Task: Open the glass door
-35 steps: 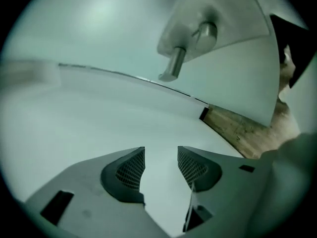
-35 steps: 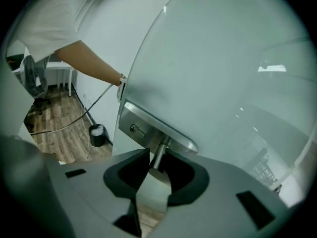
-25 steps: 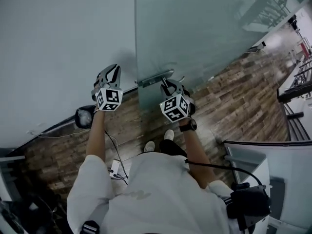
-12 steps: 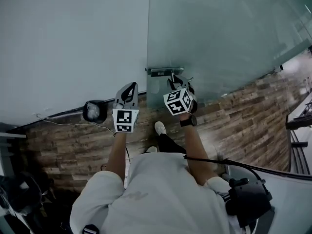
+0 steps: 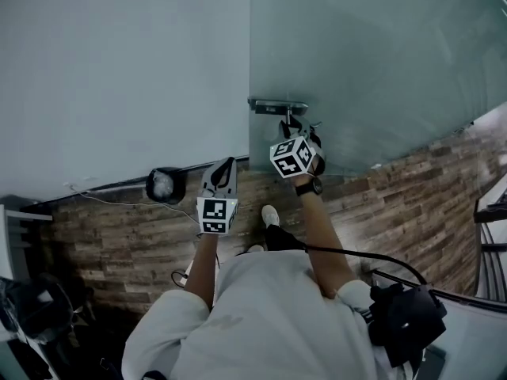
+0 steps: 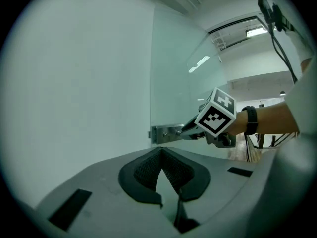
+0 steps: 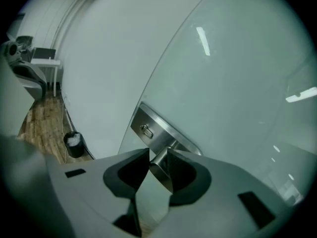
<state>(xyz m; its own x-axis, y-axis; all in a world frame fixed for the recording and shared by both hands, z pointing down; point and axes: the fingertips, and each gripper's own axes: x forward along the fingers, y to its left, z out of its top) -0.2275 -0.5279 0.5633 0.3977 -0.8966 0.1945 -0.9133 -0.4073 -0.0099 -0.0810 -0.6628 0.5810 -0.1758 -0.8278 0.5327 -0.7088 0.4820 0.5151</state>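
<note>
**Right gripper on the door handle, left gripper held back empty**

You are standing in front of the glass door (image 5: 372, 54), which is filling the upper right of the head view. Its lock-side edge is lying just beside the white wall (image 5: 119, 70). Your right gripper (image 5: 290, 125) is reaching up to the metal lock plate (image 5: 277, 105) at that edge. In the right gripper view its jaws are pinching the door handle (image 7: 159, 163), a steel lever sticking out from the plate, with a pad pressing on either side of it. Your left gripper (image 5: 228, 163) is hanging lower and to the left, apart from the door, over the wood floor (image 5: 412, 188). In the left gripper view its jaws are pressing together with nothing between them, and it is looking towards the plate and your right gripper. A black bin (image 5: 165, 185) is standing at the foot of the wall, left of your left gripper.
</note>
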